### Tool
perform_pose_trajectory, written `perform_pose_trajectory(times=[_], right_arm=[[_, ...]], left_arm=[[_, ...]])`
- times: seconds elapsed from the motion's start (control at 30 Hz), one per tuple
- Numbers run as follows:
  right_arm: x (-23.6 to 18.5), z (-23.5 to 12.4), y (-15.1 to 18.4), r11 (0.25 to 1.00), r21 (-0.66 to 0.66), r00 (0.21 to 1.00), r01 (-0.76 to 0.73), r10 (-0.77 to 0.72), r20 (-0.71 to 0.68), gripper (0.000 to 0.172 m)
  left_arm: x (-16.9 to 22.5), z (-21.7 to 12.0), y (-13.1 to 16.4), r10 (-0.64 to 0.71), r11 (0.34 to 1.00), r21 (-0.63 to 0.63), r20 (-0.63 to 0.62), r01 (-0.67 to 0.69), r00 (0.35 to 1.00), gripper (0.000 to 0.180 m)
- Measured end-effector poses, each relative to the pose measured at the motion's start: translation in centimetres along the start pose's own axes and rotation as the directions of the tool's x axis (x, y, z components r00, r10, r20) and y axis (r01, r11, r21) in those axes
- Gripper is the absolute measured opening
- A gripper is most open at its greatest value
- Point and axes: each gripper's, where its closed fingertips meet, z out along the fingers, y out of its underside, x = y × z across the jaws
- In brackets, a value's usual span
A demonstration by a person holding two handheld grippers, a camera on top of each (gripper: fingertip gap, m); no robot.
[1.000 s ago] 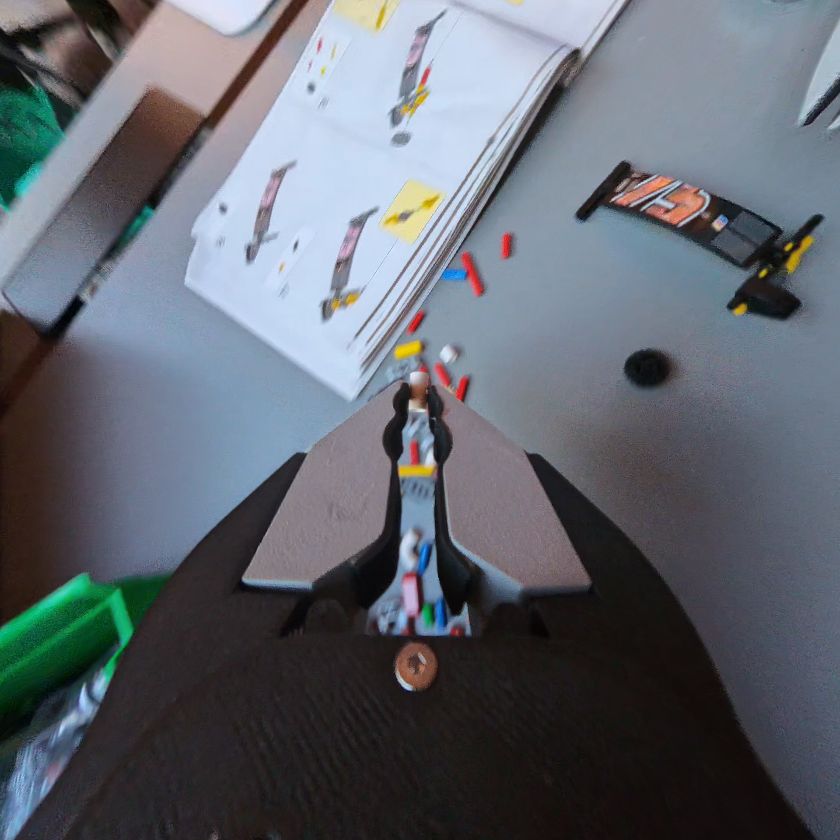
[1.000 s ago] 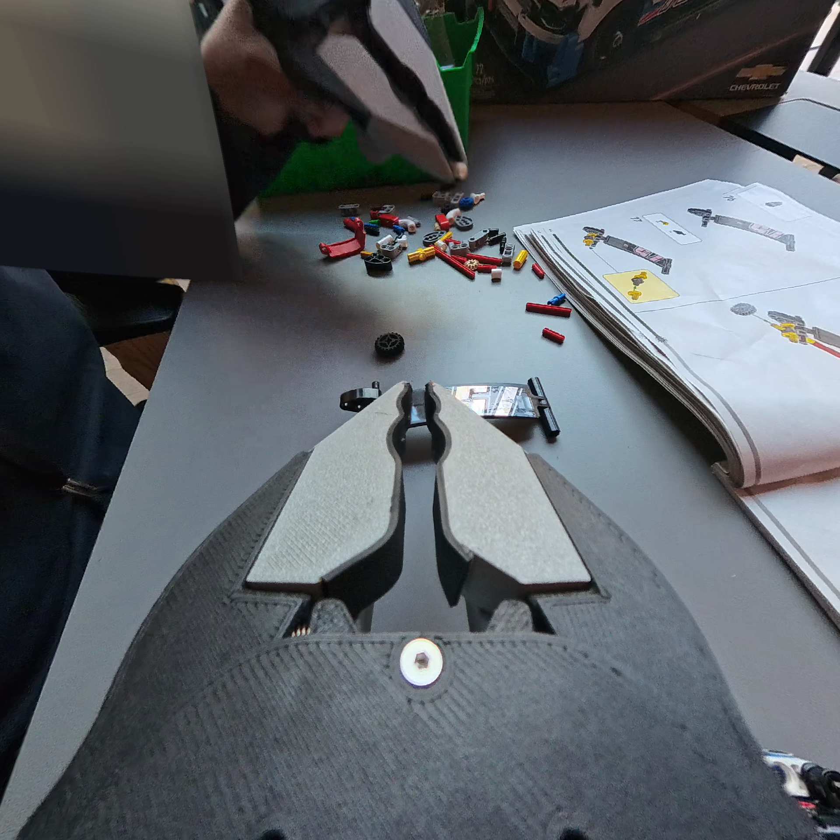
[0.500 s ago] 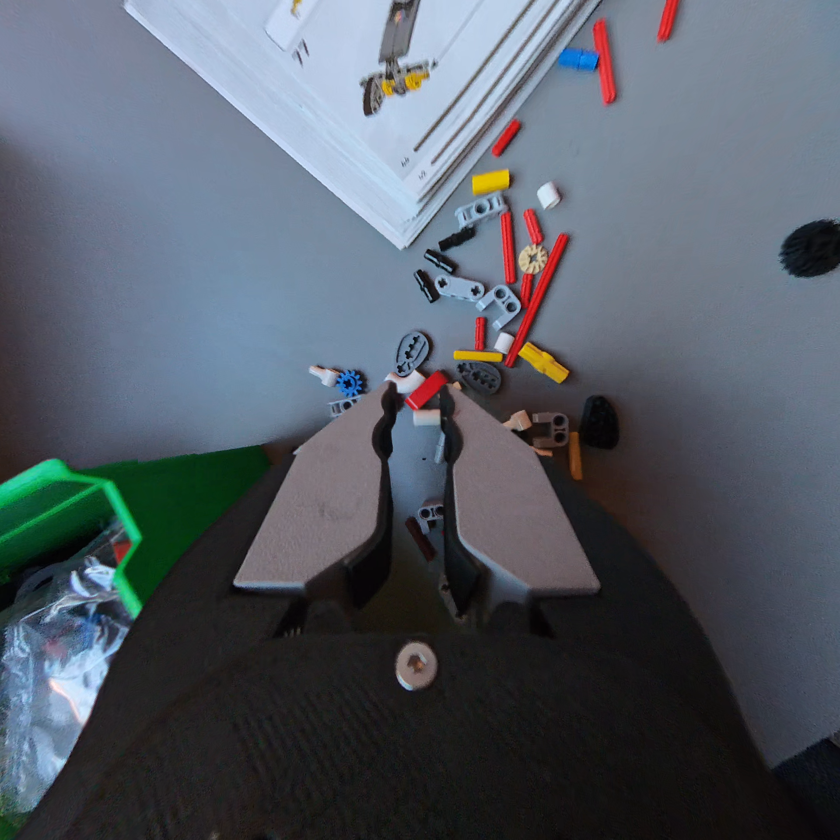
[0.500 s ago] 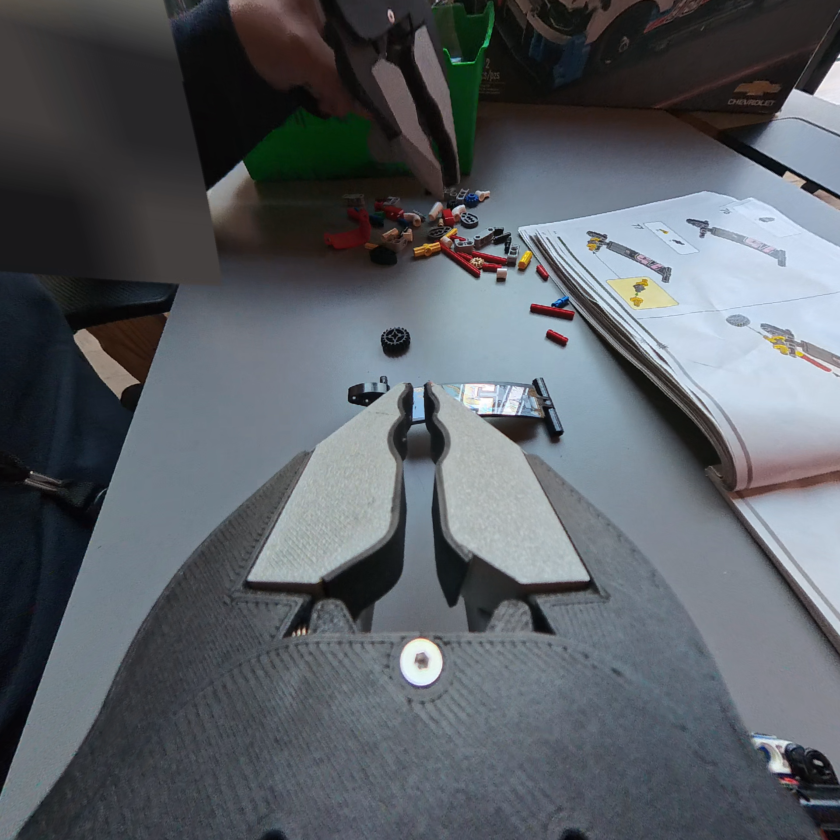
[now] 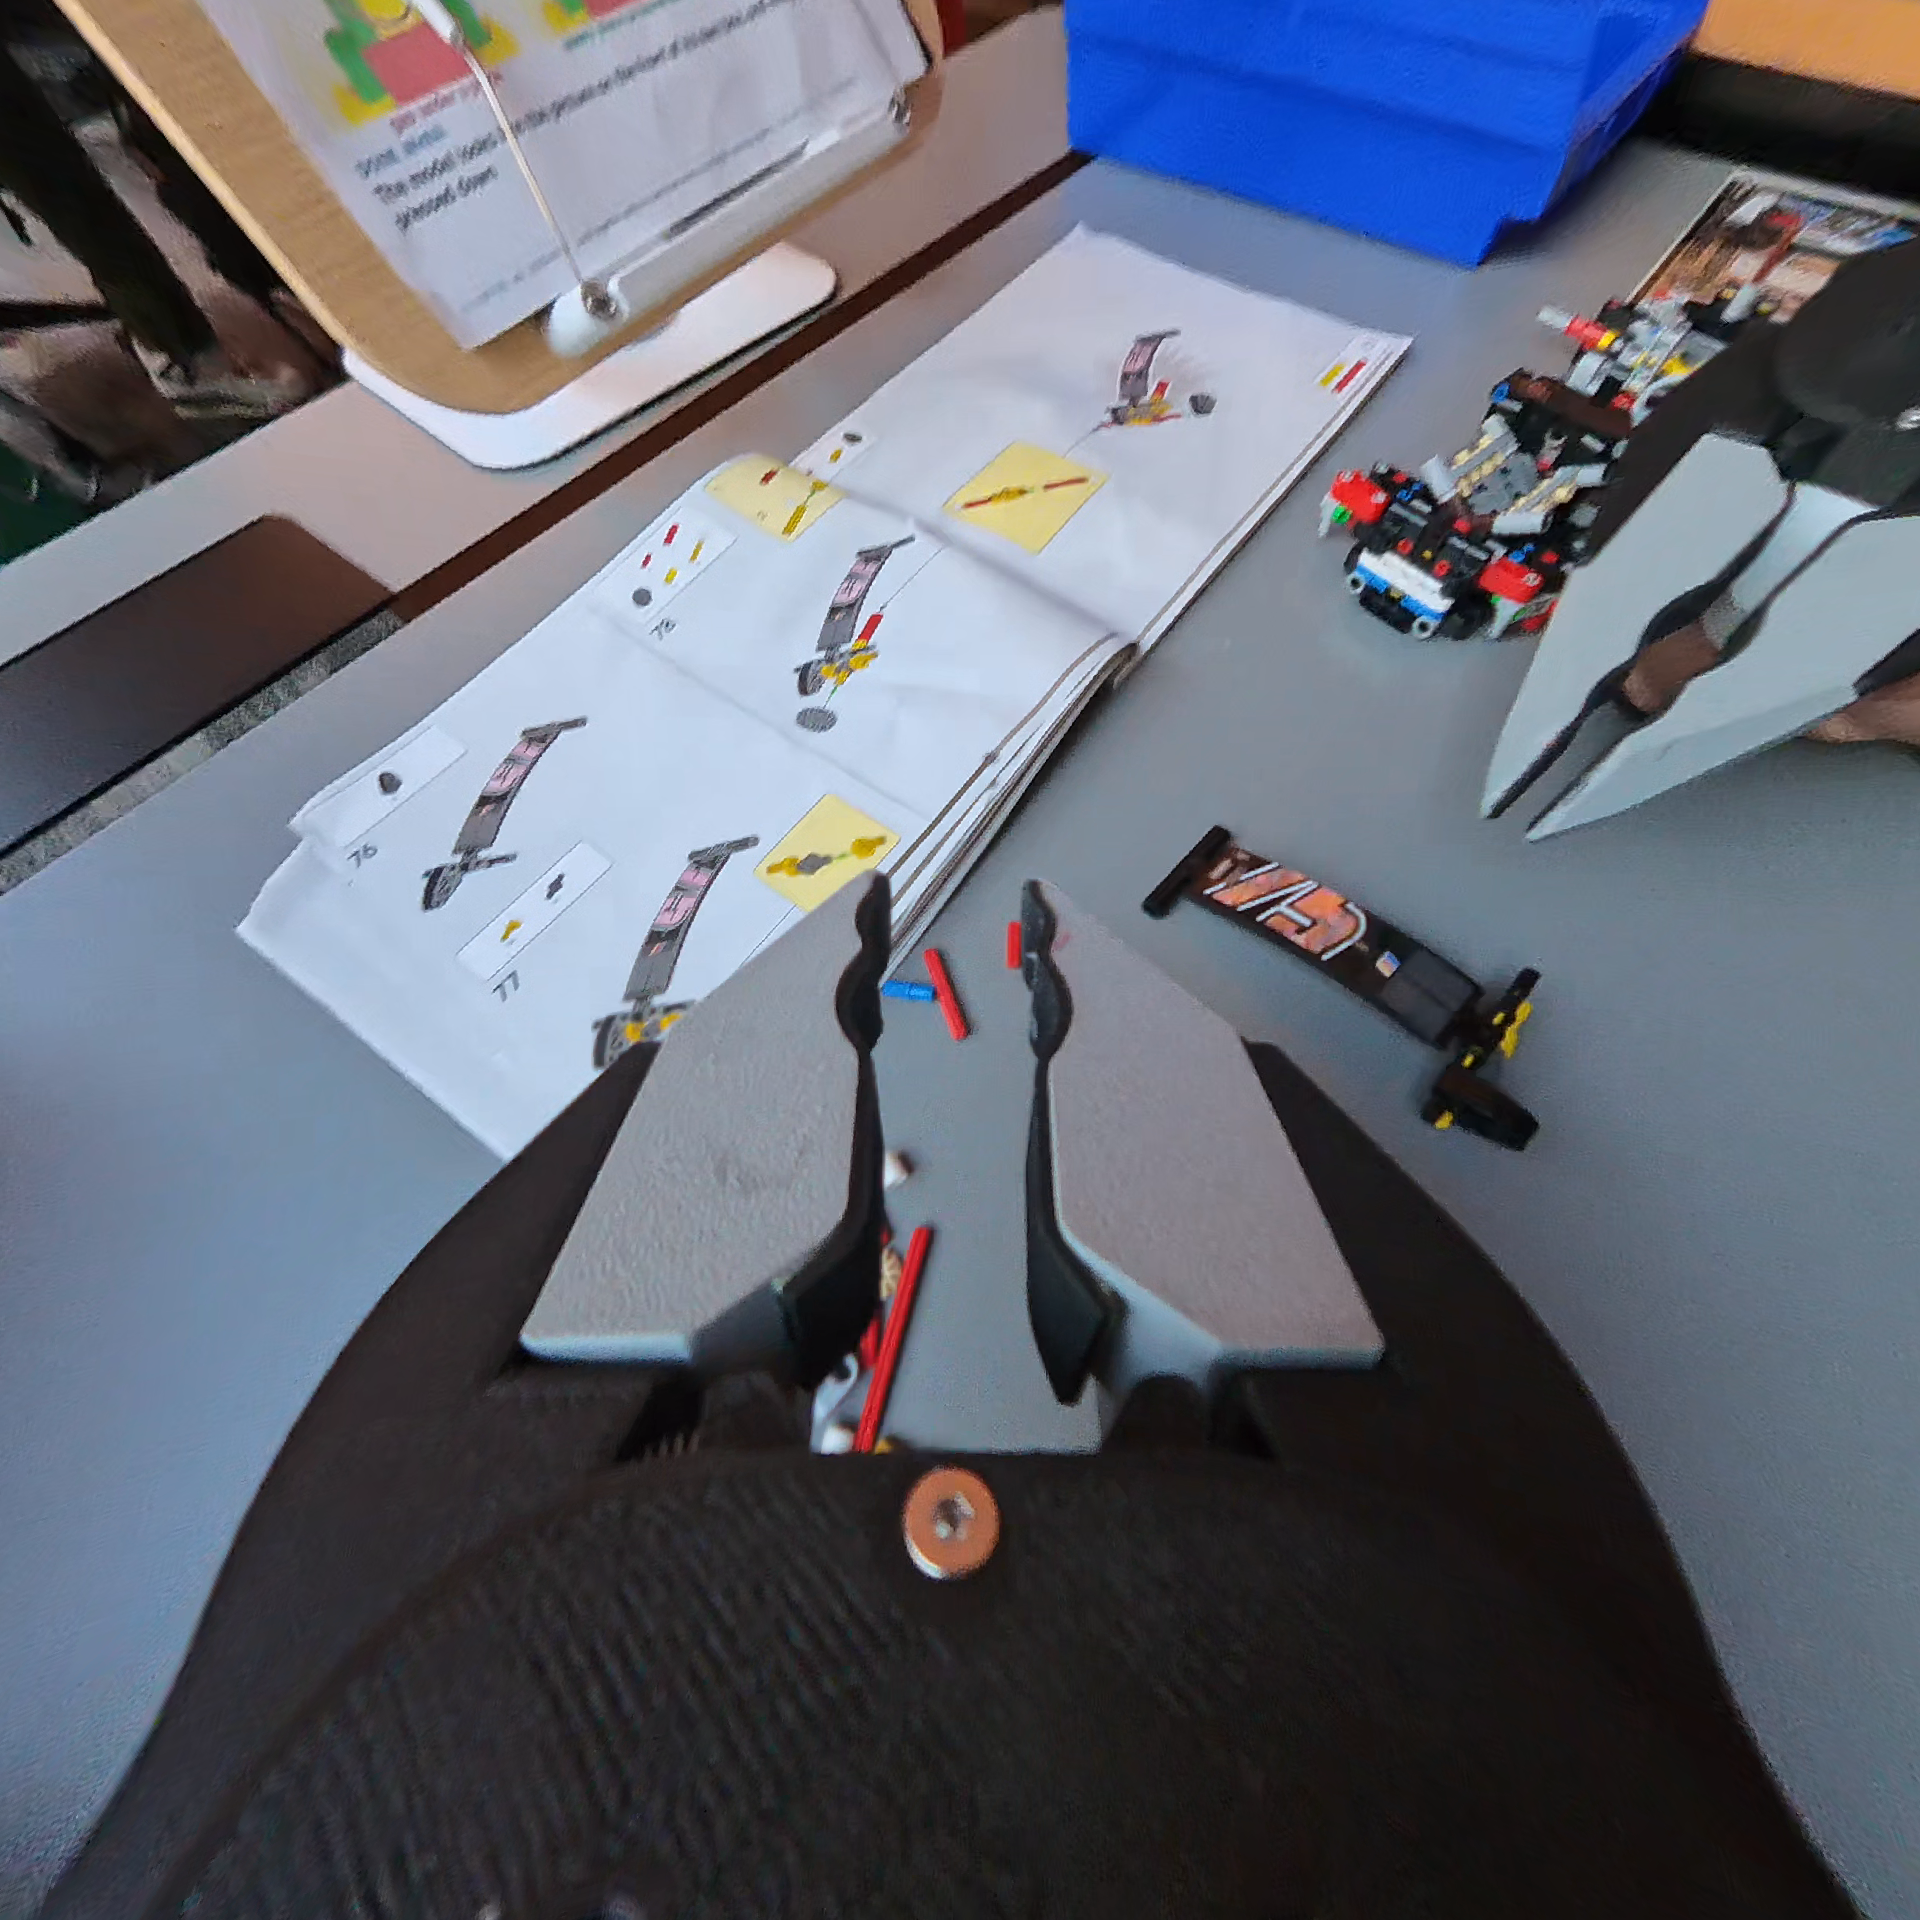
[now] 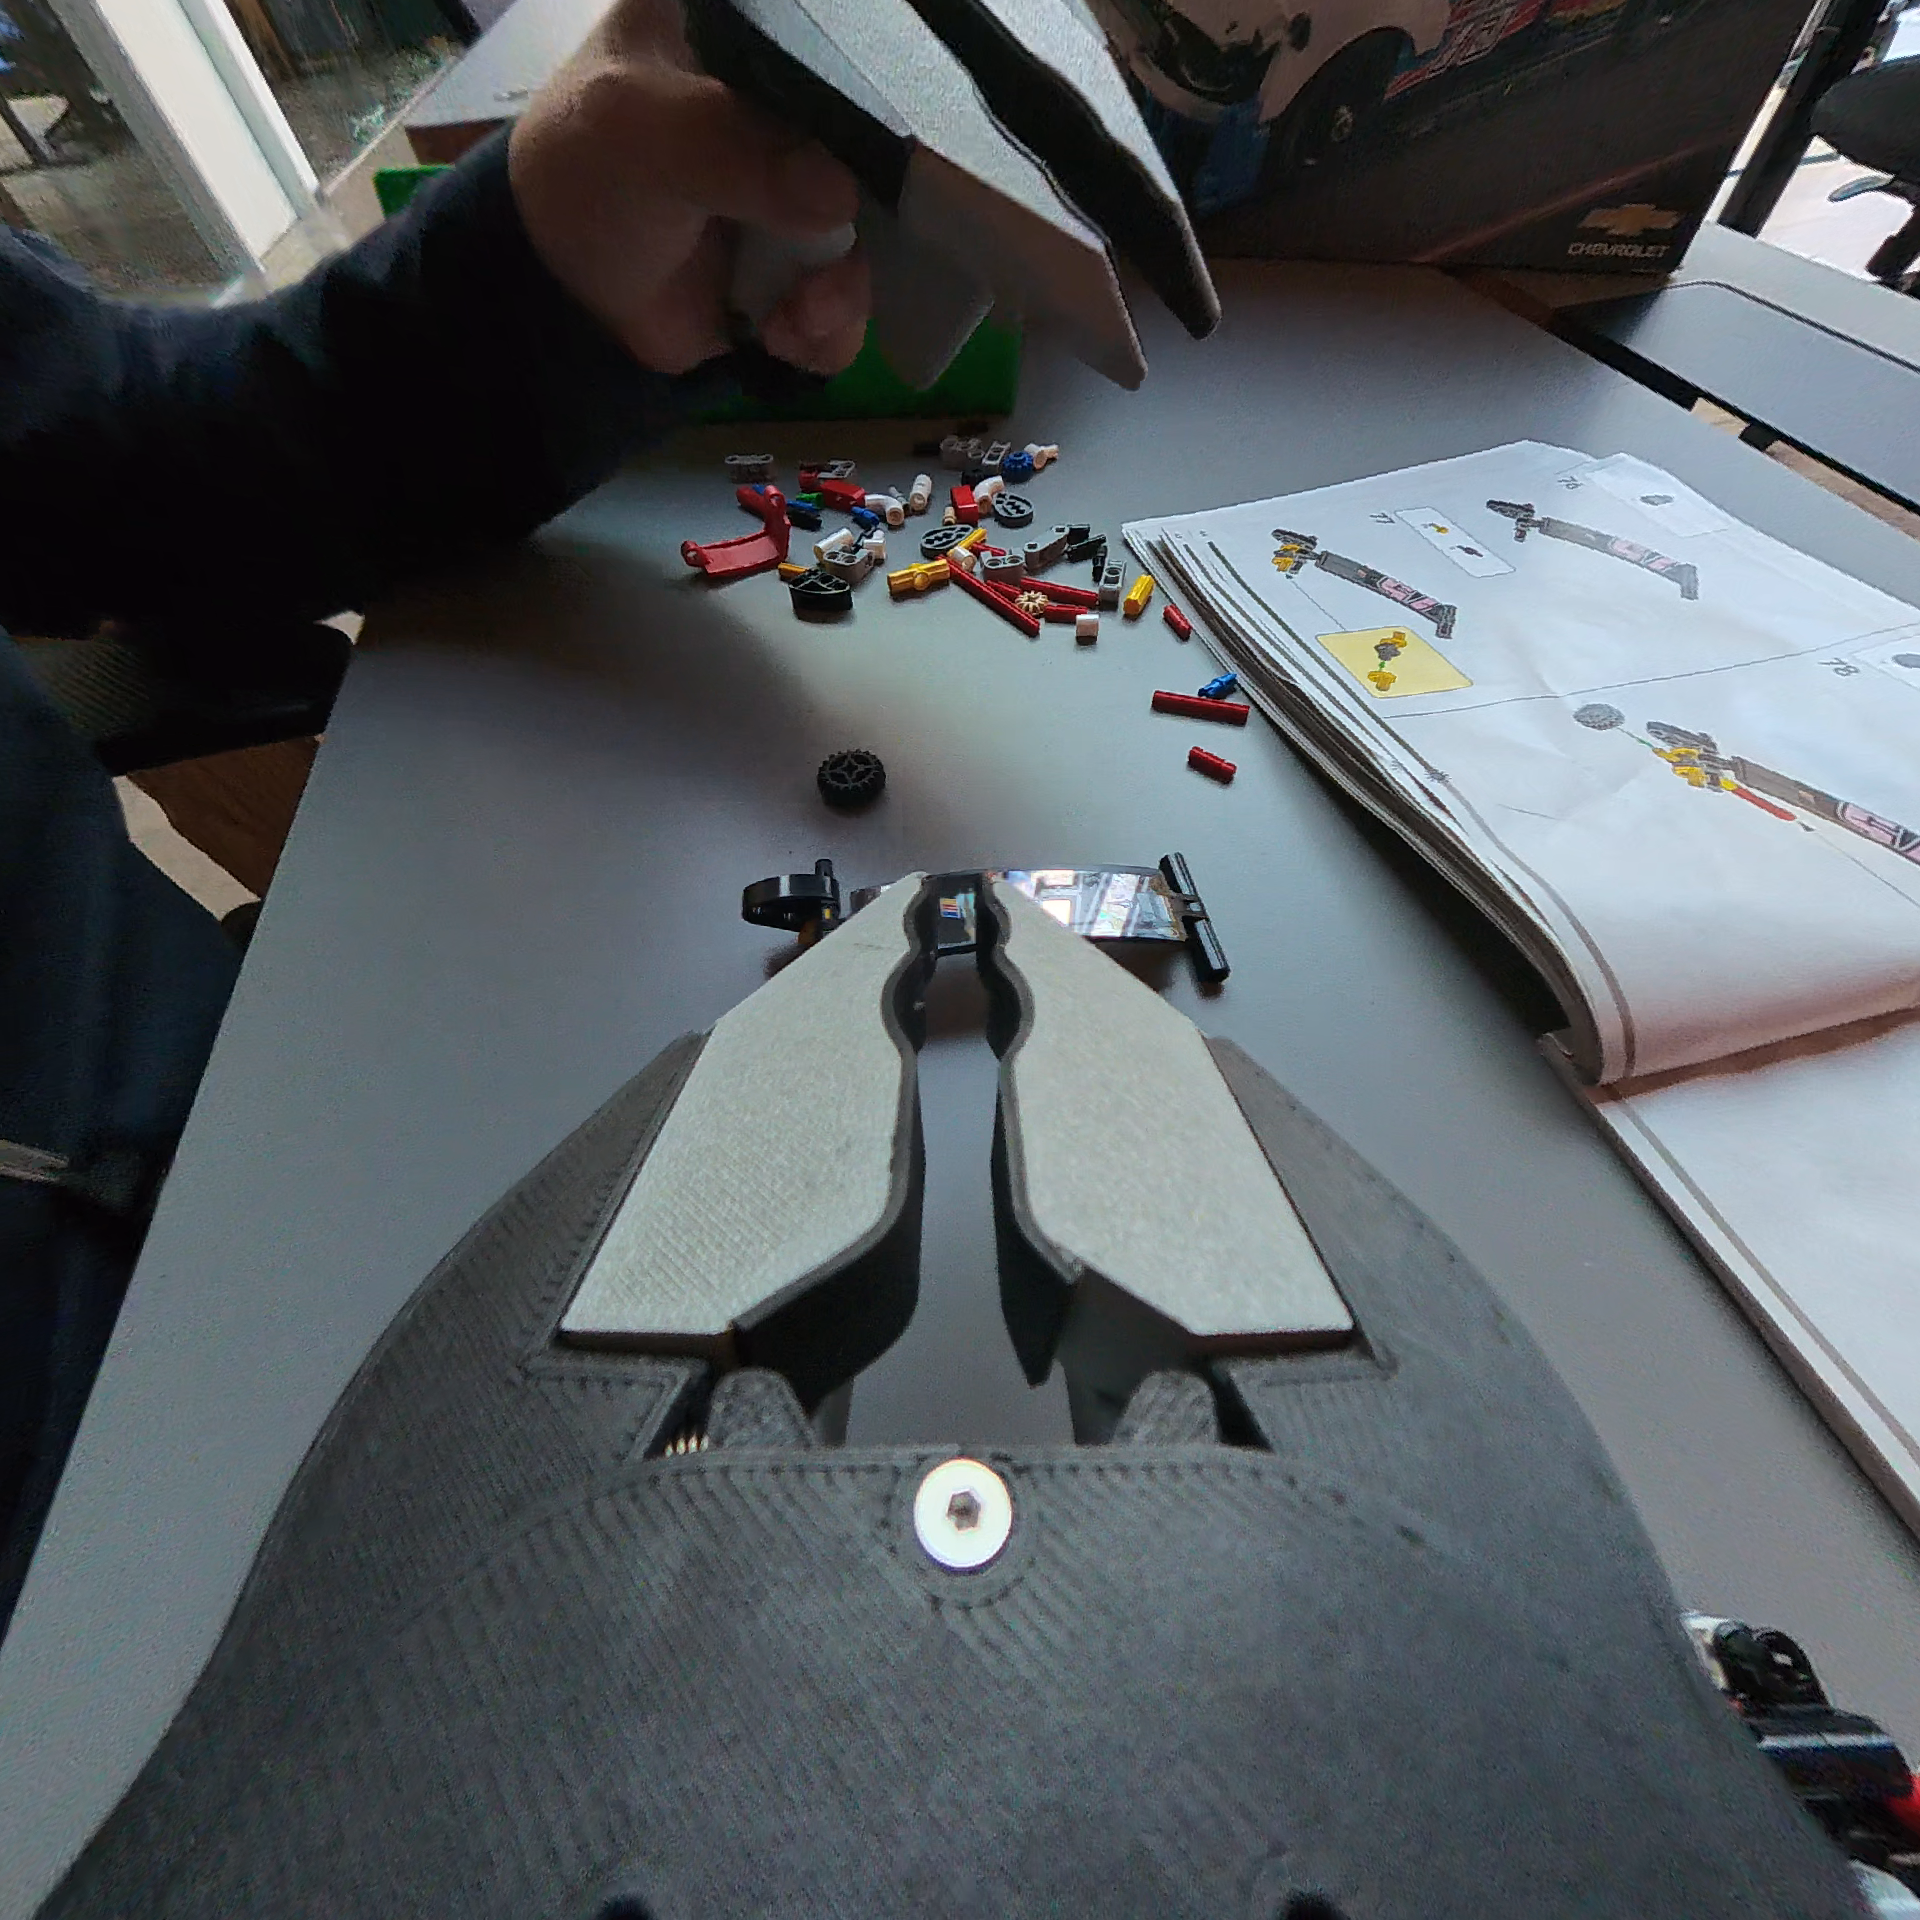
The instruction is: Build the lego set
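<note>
My left gripper (image 5: 954, 914) is open and empty, held above the grey table (image 5: 1351, 1351). Below its tips lie two red pins (image 5: 948, 992) and a blue pin (image 5: 906, 990), next to the open instruction booklet (image 5: 831, 644). In the right wrist view it hangs high over the pile of small loose pieces (image 6: 935, 551). My right gripper (image 6: 956, 894) is open only by a narrow slit, with nothing in it. It sits low, just short of the black stickered panel (image 6: 1112, 904), which lies flat on the table (image 5: 1340, 956). The left wrist view shows these tips (image 5: 1517, 821) apart from the panel.
A black gear (image 6: 850, 777) lies between the panel and the pile. A part-built car model (image 5: 1475, 520) stands behind my right gripper. A green bin (image 6: 935, 384), a large box (image 6: 1455, 125), a blue bin (image 5: 1351, 104) and a sign stand (image 5: 582, 208) line the edges. Spacing between my two grippers at the tips: around 15 cm. My right gripper's tips are some 11 cm from the black gear (image 6: 850, 777).
My left gripper pinched a small pale piece, opened low over the loose pile, then rose and swung toward the booklet with nothing in it. My right gripper stayed put; its slit widened slightly.
</note>
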Motion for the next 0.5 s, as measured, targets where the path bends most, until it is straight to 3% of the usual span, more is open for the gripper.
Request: perform_pose_trajectory(times=[0.23, 0.5], right_arm=[[0.1, 0.6, -0.4, 0.999, 0.012, 0.999, 0.040, -0.040, 0.003, 0.004], [-0.1, 0.8, -0.1, 0.998, 0.005, 0.998, 0.056, -0.056, 0.014, 0.005]], left_arm=[[1.5, 1.0, 1.5, -0.023, 1.000, -0.016, -0.080, 0.022, 0.997, 0.019], [0.8, 0.5, 2.0, -0.026, 0.999, -0.042, -0.031, 0.024, 0.999, 0.017]])
